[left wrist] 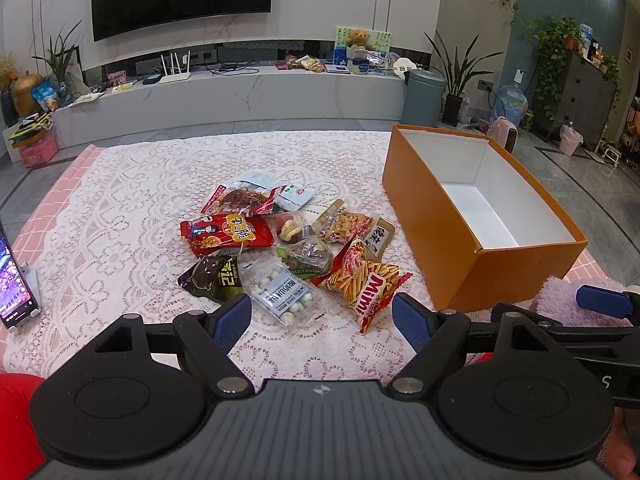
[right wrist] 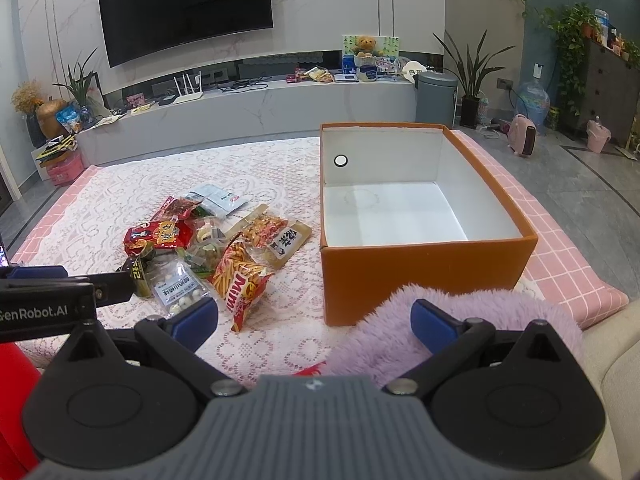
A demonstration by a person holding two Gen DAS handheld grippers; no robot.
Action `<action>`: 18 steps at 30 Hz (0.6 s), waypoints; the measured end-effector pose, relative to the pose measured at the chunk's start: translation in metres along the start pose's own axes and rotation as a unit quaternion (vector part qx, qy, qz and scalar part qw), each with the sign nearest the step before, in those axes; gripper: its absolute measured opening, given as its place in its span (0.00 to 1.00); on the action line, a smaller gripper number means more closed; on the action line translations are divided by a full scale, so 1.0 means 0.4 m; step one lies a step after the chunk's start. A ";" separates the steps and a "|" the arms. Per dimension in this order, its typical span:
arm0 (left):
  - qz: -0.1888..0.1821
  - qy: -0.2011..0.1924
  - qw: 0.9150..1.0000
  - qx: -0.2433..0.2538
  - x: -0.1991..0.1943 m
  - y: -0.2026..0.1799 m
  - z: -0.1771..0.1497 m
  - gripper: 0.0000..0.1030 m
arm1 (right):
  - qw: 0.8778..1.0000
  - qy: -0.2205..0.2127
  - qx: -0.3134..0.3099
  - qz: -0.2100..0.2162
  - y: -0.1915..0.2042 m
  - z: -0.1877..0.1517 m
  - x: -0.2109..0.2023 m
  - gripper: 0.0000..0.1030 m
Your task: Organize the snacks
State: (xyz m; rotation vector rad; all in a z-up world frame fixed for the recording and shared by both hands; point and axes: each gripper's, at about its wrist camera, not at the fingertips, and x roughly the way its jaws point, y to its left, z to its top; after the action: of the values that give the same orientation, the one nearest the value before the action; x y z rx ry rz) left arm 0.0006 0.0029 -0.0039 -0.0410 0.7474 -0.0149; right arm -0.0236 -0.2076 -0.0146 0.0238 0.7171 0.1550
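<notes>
- While the snack packets (left wrist: 288, 248) lie heaped on the lace tablecloth (left wrist: 120, 220), the left gripper (left wrist: 322, 316) hovers just short of the pile, jaws spread wide and holding nothing.
- To the right, the right gripper (right wrist: 314, 318) hangs above a purple fluffy cloth (right wrist: 400, 332), jaws likewise apart and empty.
- Nearest the left gripper are a clear bag of white candies (left wrist: 286, 290) and a red bag of sticks marked "Mimi" (left wrist: 366, 282); either looks a fair first pick.
- A clean grab likely means closing on a flat sealed edge of one packet, not on the puffed middle, and lifting straight up so the overlapping neighbours stay put.
- Beside the pile, the orange box (left wrist: 436, 236) stands open, its white inside bare; no packet has gone in.
- Seen from the right wrist, the box's (right wrist: 420, 276) far inner wall shows a small round mark, perhaps a hole, too small to tell.
- At the left edge, a phone (left wrist: 14, 284) leans on a stand, well apart from the snacks.
</notes>
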 end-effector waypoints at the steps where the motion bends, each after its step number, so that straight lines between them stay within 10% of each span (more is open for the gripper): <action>1: 0.000 0.000 1.000 0.000 0.000 -0.001 0.000 0.91 | 1.000 0.000 0.000 0.000 -0.001 -0.001 0.000 0.97; 18: 0.000 0.001 1.000 -0.001 0.001 -0.001 -0.002 0.91 | 1.000 0.005 -0.004 -0.003 0.006 -0.004 0.003 0.97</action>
State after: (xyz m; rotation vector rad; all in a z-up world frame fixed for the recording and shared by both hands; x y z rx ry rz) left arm 0.0005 0.0025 -0.0049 -0.0441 0.7500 -0.0148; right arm -0.0239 -0.2050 -0.0166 0.0139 0.7255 0.1527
